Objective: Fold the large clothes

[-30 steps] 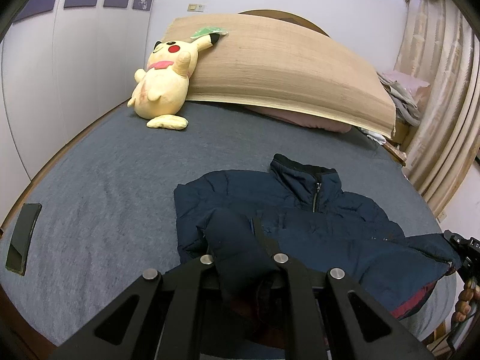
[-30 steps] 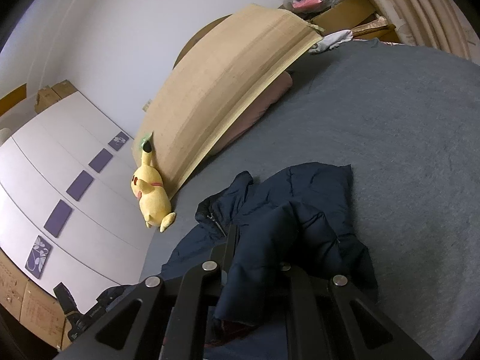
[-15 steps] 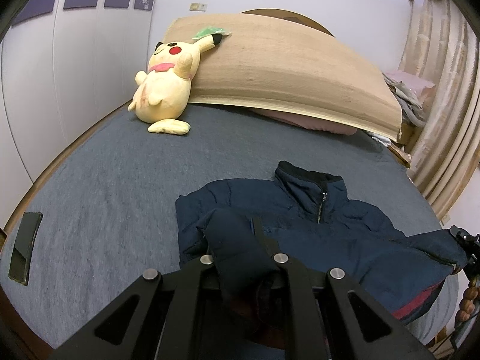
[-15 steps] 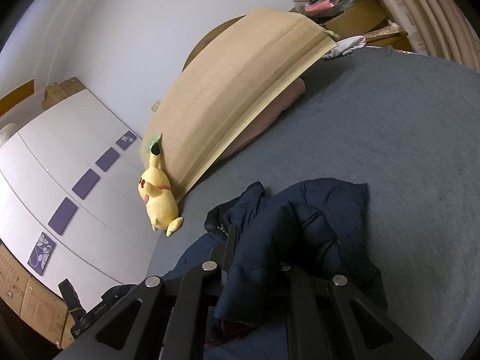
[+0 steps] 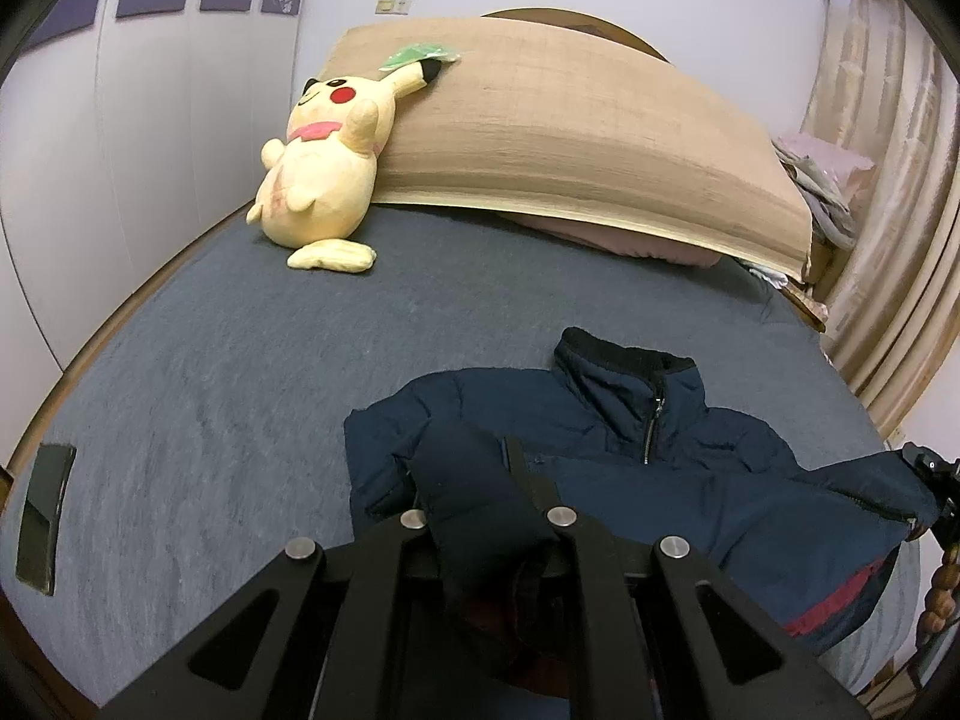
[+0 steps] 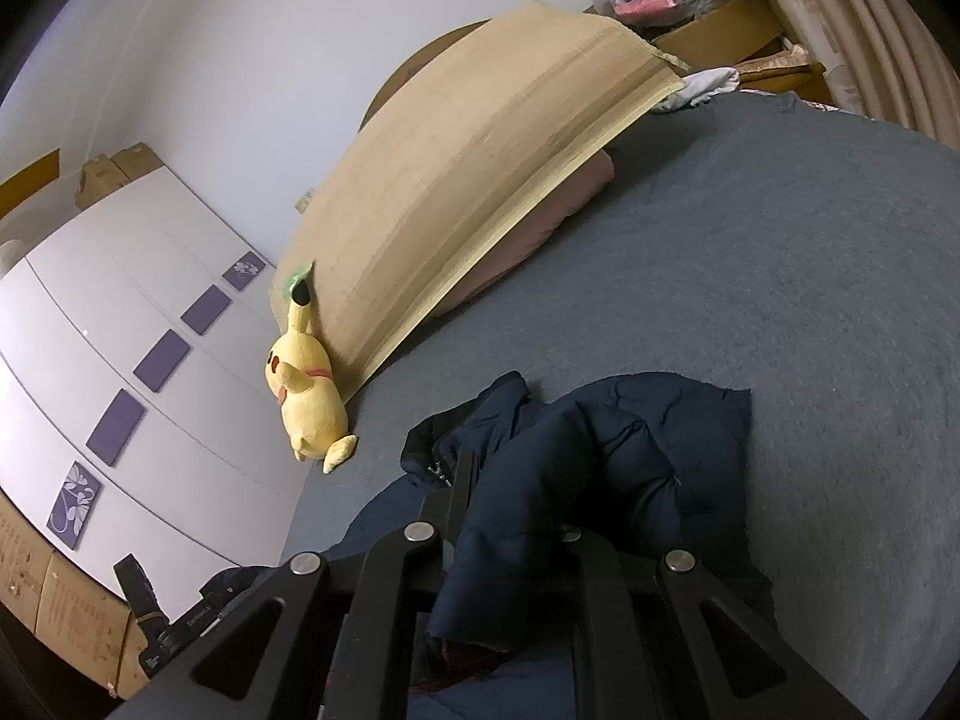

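Both grippers, the left gripper and the right gripper, had carried the soft, puffy, light jacket further over the bed, jaws clamped on its thick hem corners.

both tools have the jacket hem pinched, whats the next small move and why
Probably carry the hem forward toward the collar. Both the left tool and right tool are shut on the navy jacket, whose upper half lies flat on the bed.

Yellow plush toy against mat
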`<state>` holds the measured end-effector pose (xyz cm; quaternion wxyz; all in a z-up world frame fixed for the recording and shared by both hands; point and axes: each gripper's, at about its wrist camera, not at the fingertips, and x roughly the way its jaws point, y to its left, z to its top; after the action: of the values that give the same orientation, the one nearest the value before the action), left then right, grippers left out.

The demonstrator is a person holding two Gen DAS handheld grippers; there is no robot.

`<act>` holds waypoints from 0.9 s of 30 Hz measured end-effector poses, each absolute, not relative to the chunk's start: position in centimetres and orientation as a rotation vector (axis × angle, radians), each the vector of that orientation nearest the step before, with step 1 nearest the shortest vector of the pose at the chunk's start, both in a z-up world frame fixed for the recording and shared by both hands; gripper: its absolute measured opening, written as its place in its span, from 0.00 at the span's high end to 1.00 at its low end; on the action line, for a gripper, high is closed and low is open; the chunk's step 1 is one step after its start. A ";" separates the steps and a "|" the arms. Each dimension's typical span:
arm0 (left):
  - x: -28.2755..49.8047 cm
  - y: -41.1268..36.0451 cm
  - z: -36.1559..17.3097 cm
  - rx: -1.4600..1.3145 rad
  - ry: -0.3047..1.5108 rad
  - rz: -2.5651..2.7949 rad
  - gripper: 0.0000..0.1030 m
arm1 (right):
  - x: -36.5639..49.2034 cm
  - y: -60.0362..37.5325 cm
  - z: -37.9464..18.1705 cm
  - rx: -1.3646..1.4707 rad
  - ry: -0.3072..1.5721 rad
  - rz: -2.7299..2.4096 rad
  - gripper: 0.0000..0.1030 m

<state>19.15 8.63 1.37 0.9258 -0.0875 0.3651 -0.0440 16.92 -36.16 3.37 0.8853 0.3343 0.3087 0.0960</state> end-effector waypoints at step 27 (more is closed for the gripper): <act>23.3 8.1 -1.0 -0.160 0.815 -0.060 0.91 | 21.3 -35.4 1.2 0.660 0.708 0.132 0.91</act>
<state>23.30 8.15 -0.96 0.9147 -0.0776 0.3956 -0.0291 21.27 -35.40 1.20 0.8830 0.3171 0.3401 0.0636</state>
